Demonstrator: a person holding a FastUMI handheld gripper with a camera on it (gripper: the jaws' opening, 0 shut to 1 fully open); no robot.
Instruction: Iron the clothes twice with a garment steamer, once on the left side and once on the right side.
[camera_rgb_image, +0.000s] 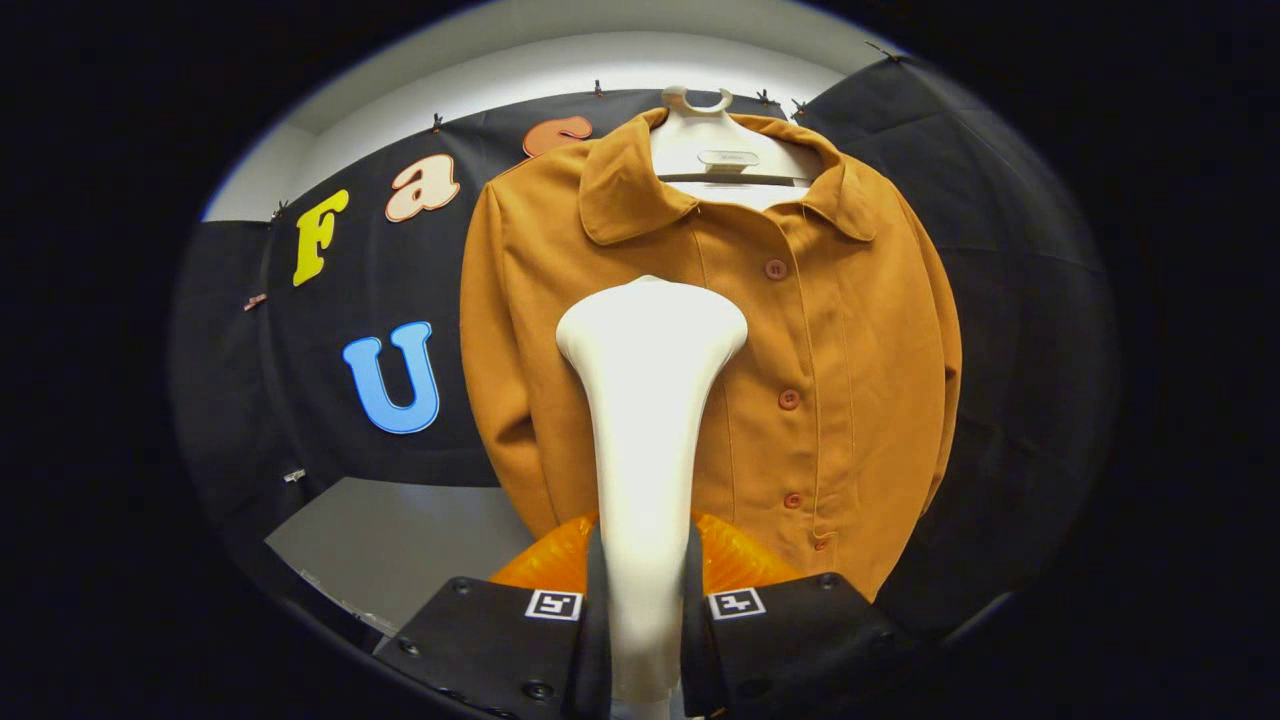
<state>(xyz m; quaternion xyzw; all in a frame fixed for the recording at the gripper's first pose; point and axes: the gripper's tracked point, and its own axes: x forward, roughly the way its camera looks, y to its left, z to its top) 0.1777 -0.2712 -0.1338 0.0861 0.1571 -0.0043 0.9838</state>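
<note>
Gripper view, operator A: State the gripper (645, 590) condition.

B: Both fingers (598, 600) are closed against the handle of the garment steamer (650, 400), one on each side. Handle stands upright between them; the wide head sits at the top, beyond the fingertips.

A: Steamer position relative to the jacket (830, 330)?

B: Head lies in front of the jacket's left chest panel, beside the button (789, 399) row. Contact cannot be determined. The jacket hangs buttoned on a hanger (715, 140) against the booth wall.
</note>
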